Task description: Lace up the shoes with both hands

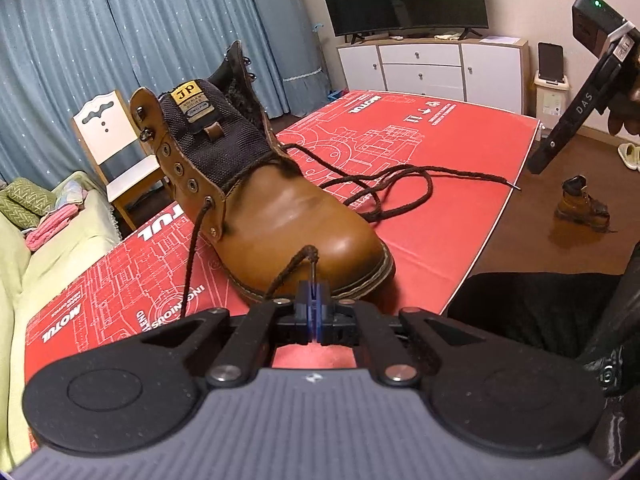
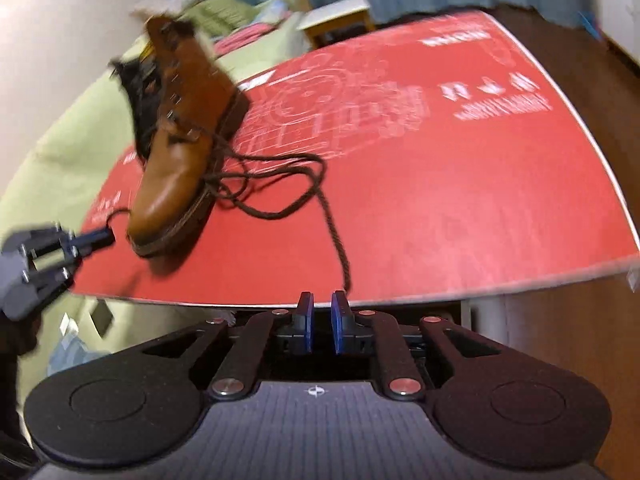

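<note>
The left gripper (image 1: 313, 286), lower centre of its view, has its jaws clenched on the tip of the dark lace (image 1: 294, 262). The right gripper (image 2: 321, 303) holds its jaws apart, grasping nothing, the lace's other end (image 2: 346, 276) lying just ahead. The brown boot (image 1: 280, 216) stands mid-frame on the red surface (image 1: 460, 200).

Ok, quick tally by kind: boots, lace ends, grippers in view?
Boots: 2, one on the red mat, one on the floor
Lace ends: 2, one in the left gripper, one loose
Grippers: 2, counting the right gripper
Total: 6
</note>
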The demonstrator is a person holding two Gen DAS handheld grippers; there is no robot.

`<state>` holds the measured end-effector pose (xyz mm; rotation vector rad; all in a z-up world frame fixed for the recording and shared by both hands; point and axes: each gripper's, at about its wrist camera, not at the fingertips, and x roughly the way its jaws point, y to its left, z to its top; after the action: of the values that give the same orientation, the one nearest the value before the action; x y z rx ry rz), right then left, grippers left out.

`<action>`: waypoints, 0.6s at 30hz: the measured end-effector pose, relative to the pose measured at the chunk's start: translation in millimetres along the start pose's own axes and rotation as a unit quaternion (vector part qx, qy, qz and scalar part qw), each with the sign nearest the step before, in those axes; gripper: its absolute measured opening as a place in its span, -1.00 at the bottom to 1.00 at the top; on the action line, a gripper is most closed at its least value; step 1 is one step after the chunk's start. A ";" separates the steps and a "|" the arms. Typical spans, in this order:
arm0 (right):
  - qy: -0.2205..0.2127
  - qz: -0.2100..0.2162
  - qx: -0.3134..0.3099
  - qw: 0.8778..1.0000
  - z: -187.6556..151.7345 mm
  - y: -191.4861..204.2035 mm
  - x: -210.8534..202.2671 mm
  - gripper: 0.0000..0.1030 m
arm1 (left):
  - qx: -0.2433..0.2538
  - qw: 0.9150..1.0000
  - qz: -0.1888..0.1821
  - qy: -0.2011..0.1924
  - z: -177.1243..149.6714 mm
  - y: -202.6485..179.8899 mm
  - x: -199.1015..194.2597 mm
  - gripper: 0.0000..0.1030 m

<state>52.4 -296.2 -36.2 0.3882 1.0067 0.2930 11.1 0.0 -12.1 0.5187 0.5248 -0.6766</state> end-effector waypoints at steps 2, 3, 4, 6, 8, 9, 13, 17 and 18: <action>-0.004 -0.012 0.031 0.999 -3.3 -8.4 -3.8 -0.69 | 0.001 1.000 -0.004 -0.002 -0.3 -0.9 1.6 -0.98; -0.007 -0.021 0.036 0.999 -5.1 -11.4 -3.9 -0.68 | 0.002 1.000 -0.006 -0.002 -0.4 -1.3 2.3 -0.98; -0.010 -0.027 0.044 0.999 -7.1 -14.6 -3.4 -0.67 | 0.002 1.000 -0.008 -0.003 -0.4 -1.7 2.9 -0.98; -0.012 -0.010 0.077 0.997 -10.2 -21.3 0.7 -0.67 | 0.003 1.000 -0.009 -0.003 -0.5 -1.5 2.9 -0.98; -0.014 0.020 0.106 0.994 -10.8 -25.0 6.5 -0.67 | 0.002 1.000 -0.008 -0.003 -1.2 -0.5 2.1 -0.98; -0.014 0.029 0.116 0.993 -11.0 -25.8 9.4 -0.67 | 0.001 1.000 -0.007 -0.003 -1.7 0.0 1.7 -0.98; -0.007 0.023 0.122 0.992 -9.9 -25.4 19.7 -0.67 | -0.001 1.000 -0.005 -0.001 -3.7 1.3 1.5 -0.98; -0.002 0.030 0.136 0.990 -9.0 -28.0 24.0 -0.67 | -0.004 1.000 -0.005 0.002 -4.9 2.6 3.3 -0.98; -0.001 0.033 0.140 0.990 -8.5 -28.6 25.8 -0.67 | -0.004 1.000 -0.005 0.002 -5.0 3.0 3.6 -0.98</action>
<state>59.8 -309.6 -72.5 0.6768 1.0382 0.2102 14.2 3.4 -17.1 0.5095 0.5344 -0.6833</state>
